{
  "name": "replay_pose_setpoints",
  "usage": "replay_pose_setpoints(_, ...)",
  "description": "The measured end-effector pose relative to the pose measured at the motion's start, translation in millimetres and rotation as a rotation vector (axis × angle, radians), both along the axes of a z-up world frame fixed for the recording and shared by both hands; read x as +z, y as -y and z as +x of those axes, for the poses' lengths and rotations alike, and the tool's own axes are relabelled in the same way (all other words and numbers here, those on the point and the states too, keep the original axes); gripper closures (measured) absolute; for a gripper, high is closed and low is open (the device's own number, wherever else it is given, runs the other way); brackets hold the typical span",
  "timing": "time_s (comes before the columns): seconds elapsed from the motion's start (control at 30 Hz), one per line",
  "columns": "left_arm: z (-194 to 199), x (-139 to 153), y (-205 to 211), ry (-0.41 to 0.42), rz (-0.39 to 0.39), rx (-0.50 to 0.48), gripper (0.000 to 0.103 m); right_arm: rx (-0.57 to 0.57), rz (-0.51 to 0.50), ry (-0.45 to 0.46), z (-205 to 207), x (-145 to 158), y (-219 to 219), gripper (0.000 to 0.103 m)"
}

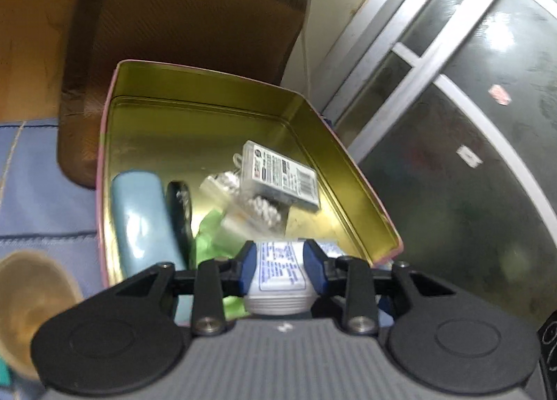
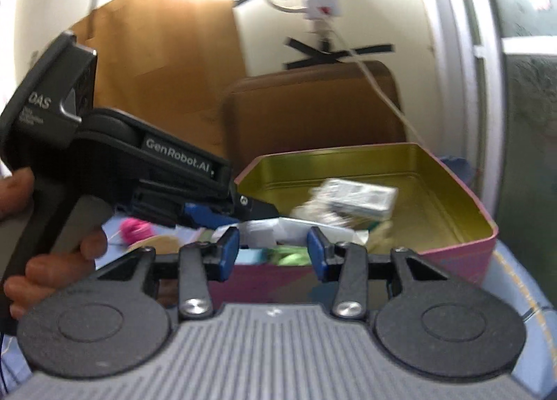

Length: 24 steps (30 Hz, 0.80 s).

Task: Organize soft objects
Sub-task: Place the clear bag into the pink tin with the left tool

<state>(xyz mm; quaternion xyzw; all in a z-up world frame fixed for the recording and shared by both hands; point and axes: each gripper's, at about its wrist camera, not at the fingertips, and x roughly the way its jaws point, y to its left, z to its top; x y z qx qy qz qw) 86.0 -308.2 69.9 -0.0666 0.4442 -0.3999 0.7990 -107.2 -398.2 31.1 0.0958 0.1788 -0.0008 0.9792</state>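
Your left claw (image 1: 280,262) pinches the white tube (image 1: 280,278) over the tin's (image 1: 209,83) near edge (placing step); next, spread it. Right claw (image 2: 273,248) is spread, empty.

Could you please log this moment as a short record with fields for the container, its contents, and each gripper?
container: open tin box, gold inside, pink outside, on a blue cloth
contents: light blue case, clear plastic pack, cotton swabs, green soft item, dark flat object
left gripper: shut on a white tube with blue print, at the box's near edge
right gripper: open, holding nothing, in front of the box's near wall
behind box: brown cushion
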Motion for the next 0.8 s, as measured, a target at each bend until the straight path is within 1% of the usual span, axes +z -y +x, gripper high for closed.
replay_pose_setpoints(0.03,5,-4,7,-0.002,0.006,0.013,0.071,-0.005,0.015,-0.017,6,-2,8,0.058)
replay_pose_setpoints(0.1,13,-8,14,-0.004,0.006,0.052,0.070,0.002,0.078,-0.045,19,-5,24,0.060)
replay_pose_setpoints(0.13,16,-9,15,0.004,-0.003,0.073,0.065,0.004,0.106,-0.052,22,-9,27,0.061)
replay_pose_setpoints(0.17,17,-8,12,0.022,-0.018,0.099,0.061,-0.005,0.105,-0.055,29,-11,30,0.061)
replay_pose_setpoints(0.2,17,-6,9,0.045,-0.029,0.127,0.058,-0.022,0.074,-0.055,36,-12,29,0.062)
replay_pose_setpoints(0.23,17,-5,6,0.057,-0.032,0.140,0.052,-0.042,0.040,-0.055,43,-14,26,0.063)
replay_pose_setpoints(0.27,18,-6,3,0.053,-0.035,0.137,0.052,-0.064,0.000,-0.053,49,-16,23,0.064)
replay_pose_setpoints(0.3,17,-7,0,0.045,-0.037,0.134,0.052,-0.095,-0.046,-0.065,58,-19,22,0.068)
replay_pose_setpoints(0.33,16,-7,-3,0.041,-0.037,0.136,0.052,-0.124,-0.086,-0.088,68,-23,21,0.068)
replay_pose_setpoints(0.37,14,-8,-7,0.045,-0.034,0.137,0.052,-0.138,-0.094,-0.114,76,-27,25,0.068)
replay_pose_setpoints(0.43,7,-9,-14,0.069,-0.025,0.125,0.052,-0.145,-0.075,-0.149,83,-31,31,0.068)
replay_pose_setpoints(0.53,-5,-7,-25,0.091,-0.024,0.116,0.052,-0.195,-0.070,-0.110,74,-28,33,0.067)
replay_pose_setpoints(0.63,-24,-4,-45,0.097,-0.050,0.082,0.052,-0.265,-0.013,-0.058,54,-22,36,0.067)
replay_pose_setpoints(0.7,-41,1,-59,0.132,-0.061,0.053,0.052,-0.294,0.015,-0.023,37,-17,32,0.067)
replay_pose_setpoints(0.8,-69,2,-95,0.198,-0.067,0.019,0.052,-0.283,0.057,0.020,15,-13,20,0.067)
